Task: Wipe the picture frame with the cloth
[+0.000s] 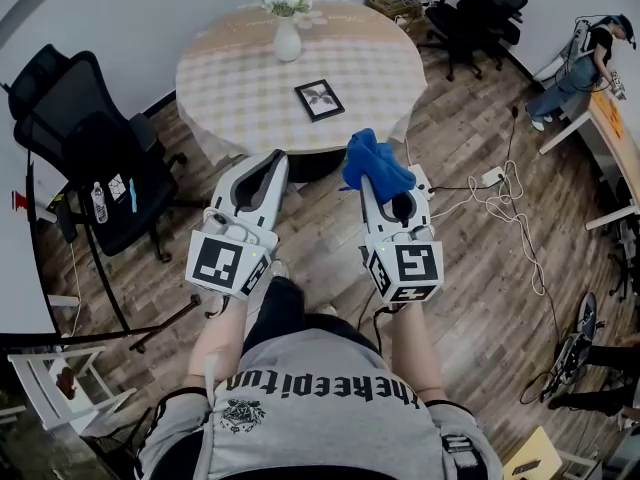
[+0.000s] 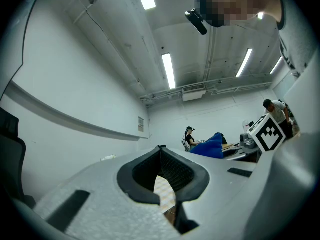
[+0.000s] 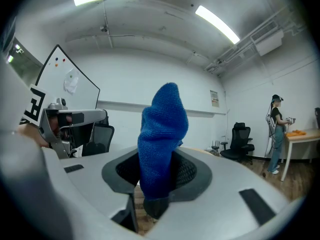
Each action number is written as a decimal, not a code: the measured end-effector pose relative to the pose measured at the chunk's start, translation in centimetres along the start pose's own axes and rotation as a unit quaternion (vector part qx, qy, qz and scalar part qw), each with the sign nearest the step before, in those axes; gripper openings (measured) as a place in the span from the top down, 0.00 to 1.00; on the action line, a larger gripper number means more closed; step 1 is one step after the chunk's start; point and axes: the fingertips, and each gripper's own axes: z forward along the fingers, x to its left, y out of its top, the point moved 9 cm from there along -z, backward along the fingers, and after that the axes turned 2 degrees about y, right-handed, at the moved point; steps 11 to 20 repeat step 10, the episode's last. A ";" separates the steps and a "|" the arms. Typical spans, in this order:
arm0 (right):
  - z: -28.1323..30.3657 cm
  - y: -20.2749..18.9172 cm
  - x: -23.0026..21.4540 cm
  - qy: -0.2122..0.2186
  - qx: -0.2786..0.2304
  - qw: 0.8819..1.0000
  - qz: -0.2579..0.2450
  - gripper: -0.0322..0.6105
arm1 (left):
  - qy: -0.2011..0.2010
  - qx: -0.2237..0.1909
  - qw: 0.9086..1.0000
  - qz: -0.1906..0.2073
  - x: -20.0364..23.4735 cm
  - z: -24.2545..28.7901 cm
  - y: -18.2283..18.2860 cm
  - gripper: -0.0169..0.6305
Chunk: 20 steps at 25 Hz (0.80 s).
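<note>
Our right claw (image 1: 365, 183) is clenched on the blue cloth (image 1: 375, 163), and our left claw (image 1: 272, 160) is closed on nothing. The picture frame (image 1: 319, 99) lies flat on the round surface (image 1: 230, 88), farther off, between the two claws and turned diagonally. We can't read our upside-down shirt print for certain.

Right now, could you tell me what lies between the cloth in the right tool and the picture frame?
Nothing stands there: the head view shows only bare tablecloth between the cloth and the picture frame.
</note>
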 end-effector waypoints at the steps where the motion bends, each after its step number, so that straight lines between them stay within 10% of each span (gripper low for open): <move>1: 0.0 0.0 0.0 0.000 -0.001 1.000 0.000 0.75 | 0.000 0.000 1.000 0.000 0.0 0.0 0.0 0.94; 20: 0.6 0.1 -0.1 0.001 -0.007 1.000 -0.002 0.75 | 0.003 0.001 1.000 -0.001 0.2 0.5 -0.3 0.94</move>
